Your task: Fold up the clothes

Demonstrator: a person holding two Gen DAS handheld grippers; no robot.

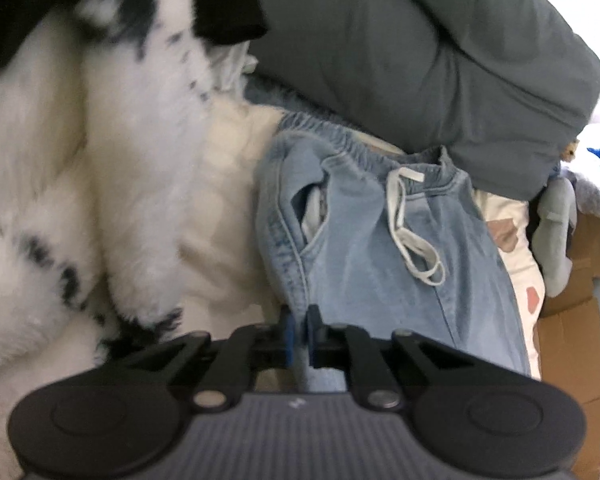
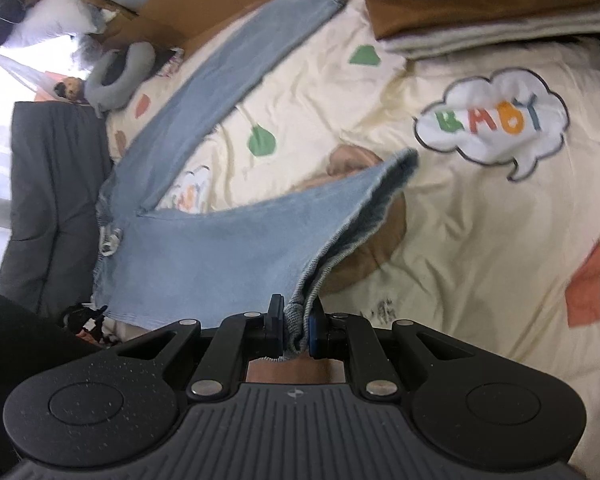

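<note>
Light blue denim trousers (image 1: 364, 248) with an elastic waist and a white drawstring (image 1: 408, 224) lie on a cream bed cover. My left gripper (image 1: 299, 320) is shut on the side seam of the trousers near the waist. In the right wrist view the trousers (image 2: 220, 248) spread out with one leg (image 2: 236, 80) stretched to the far side. My right gripper (image 2: 296, 316) is shut on the hem of the other leg and holds it lifted off the cream cover (image 2: 480, 220) printed with "BABY".
A white and black fluffy garment (image 1: 80, 168) lies left of the trousers. A dark grey pillow (image 1: 440, 60) sits behind them. Folded brown and grey clothes (image 2: 492, 4) are stacked at the far right. A grey neck pillow (image 2: 116, 76) and cardboard boxes (image 1: 572, 320) stand at the bed's edge.
</note>
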